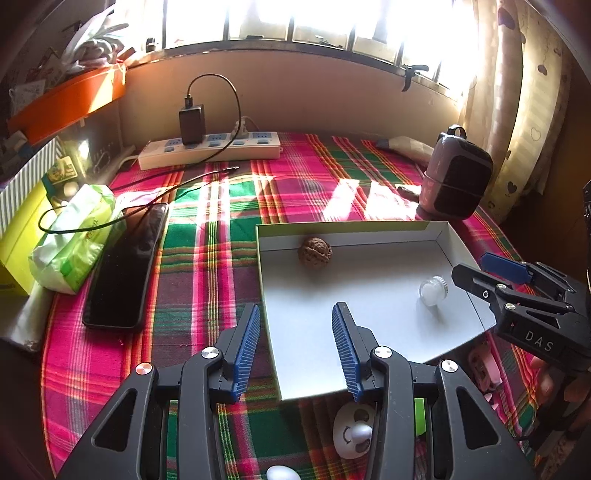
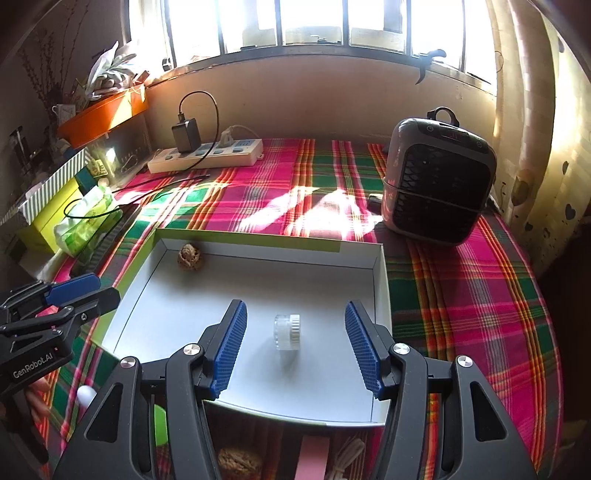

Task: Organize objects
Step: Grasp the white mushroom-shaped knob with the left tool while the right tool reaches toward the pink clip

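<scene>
Right hand-held gripper (image 2: pixel 295 347) over sideways jar (image 2: pixel 287 331)

A barred window (image 2: pixel 314 22) runs across the top of both views, blown out white by daylight, with a dark sill beneath it and a plain beige wall (image 2: pixel 314 99) below that. At the right edge hangs a pale curtain (image 1: pixel 517 110) printed with small dark hearts. The lower half of each frame is filled by a table covered in a plaid cloth (image 2: pixel 461 295) of pink, green and orange; bright patches of sun fall across its middle. In the upper left, an orange tray (image 1: pixel 70 99) sits high on stacked clutter, its near side lit and the corner behind it in shadow.
</scene>
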`<state>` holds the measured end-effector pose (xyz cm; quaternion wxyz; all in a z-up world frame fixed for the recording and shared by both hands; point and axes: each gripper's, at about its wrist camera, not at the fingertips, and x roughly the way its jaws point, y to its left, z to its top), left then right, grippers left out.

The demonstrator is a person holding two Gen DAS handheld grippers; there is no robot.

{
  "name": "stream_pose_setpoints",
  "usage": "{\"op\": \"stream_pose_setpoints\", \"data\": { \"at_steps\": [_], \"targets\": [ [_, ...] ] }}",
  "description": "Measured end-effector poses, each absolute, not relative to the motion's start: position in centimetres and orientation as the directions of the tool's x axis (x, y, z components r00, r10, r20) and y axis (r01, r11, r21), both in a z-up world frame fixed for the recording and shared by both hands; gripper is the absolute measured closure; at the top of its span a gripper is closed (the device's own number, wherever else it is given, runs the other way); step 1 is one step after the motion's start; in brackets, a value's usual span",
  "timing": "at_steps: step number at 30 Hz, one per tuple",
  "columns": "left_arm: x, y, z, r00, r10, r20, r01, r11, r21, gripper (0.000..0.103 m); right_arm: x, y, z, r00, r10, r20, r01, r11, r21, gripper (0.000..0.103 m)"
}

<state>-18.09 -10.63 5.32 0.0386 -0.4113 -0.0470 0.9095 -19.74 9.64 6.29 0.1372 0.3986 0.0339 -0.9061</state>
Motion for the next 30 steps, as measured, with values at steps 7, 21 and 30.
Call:
{"op": "stream_pose_setpoints", "data": {
  "at_steps": [7,21,30],
  "targets": [
    [-15.1,-12.0,4.3,-0.65,0.105,-0.752,-0.012,-0.992,-0.128,0.064,-17.3,10.5,6.4,-0.658,-0.237,-0.715,0.282,-0.958,0.058,0.046],
    [-10.1,-13.2,2.7,-0.635,0.14,-0.76,-0.018,-0.986,-0.167,0.064,-12.9,11.2,6.0,-0.669,-0.265,-0.694,0.315,-0.947,0.058,0.046],
    [-9.4,-12.3,0.9,-0.605,0.156,-0.781,-0.038,-0.985,-0.167,0.064,-11.3,11.5,5.4,-0.664,-0.266,-0.699,0.308,-0.949,0.068,0.046]
  ]
}}
